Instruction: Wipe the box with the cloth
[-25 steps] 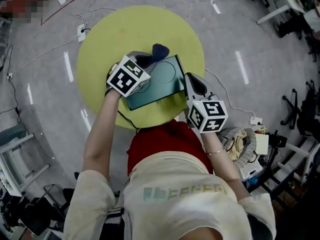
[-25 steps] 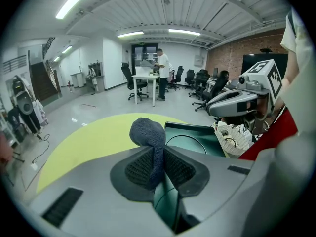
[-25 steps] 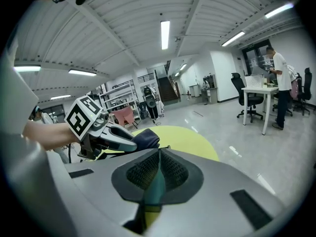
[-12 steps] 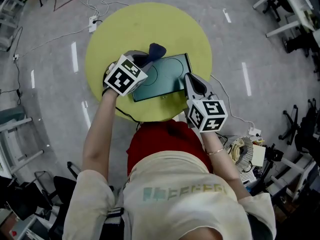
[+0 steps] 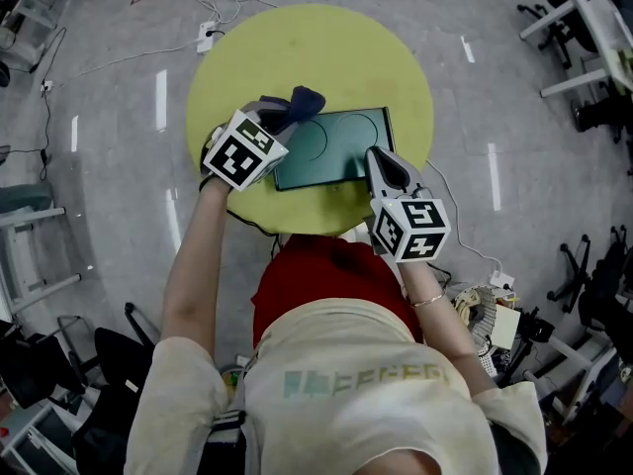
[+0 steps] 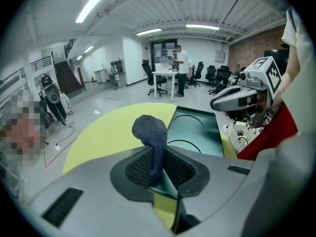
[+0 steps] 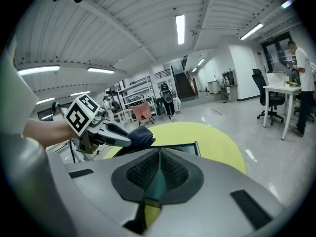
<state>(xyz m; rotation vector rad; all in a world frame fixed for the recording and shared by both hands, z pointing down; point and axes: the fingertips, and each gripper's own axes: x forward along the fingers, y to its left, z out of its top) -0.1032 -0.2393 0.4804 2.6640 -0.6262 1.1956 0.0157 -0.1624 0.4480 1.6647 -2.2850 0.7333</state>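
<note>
Right gripper [image 7: 159, 169]: jaws closed on the near edge of the box [image 7: 185, 148], a teal sliver showing between them.
Box: dark teal, lying flat on the round yellow table [image 7: 212, 142].
Left gripper [image 7: 128, 141]: at the box's left end, with a dark blue cloth [image 7: 141, 137] at its tip.
Person [image 7: 301, 83]: far beyond the box, standing at a white desk [image 7: 279, 90].
</note>
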